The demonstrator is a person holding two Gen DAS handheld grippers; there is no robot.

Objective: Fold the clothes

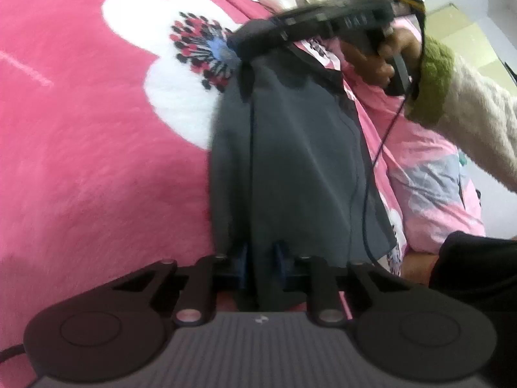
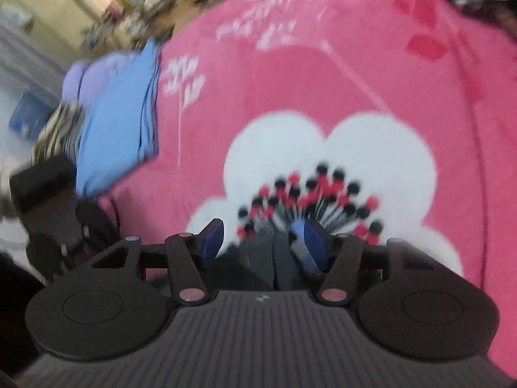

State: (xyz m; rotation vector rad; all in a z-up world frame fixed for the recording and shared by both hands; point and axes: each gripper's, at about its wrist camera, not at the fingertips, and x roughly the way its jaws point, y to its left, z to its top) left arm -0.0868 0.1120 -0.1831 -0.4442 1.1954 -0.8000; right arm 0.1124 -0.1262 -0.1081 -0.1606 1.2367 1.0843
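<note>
A dark grey garment (image 1: 290, 161) hangs stretched over the pink flowered blanket (image 1: 80, 129). My left gripper (image 1: 261, 258) is shut on its near edge, the cloth pinched between the blue pads. The right gripper (image 1: 245, 42) shows in the left wrist view at the garment's far end, held by a hand in a cream sleeve. In the right wrist view the right gripper (image 2: 263, 242) has its blue pads spread apart, with the grey garment (image 2: 258, 262) lying between and below them. Whether it still touches the cloth I cannot tell.
A folded blue garment (image 2: 119, 123) and a lilac one (image 2: 77, 80) lie at the blanket's left edge, beside striped cloth (image 2: 58, 132). A pink patterned pillow (image 1: 429, 174) lies to the right. The blanket (image 2: 355, 80) bears a large white flower print.
</note>
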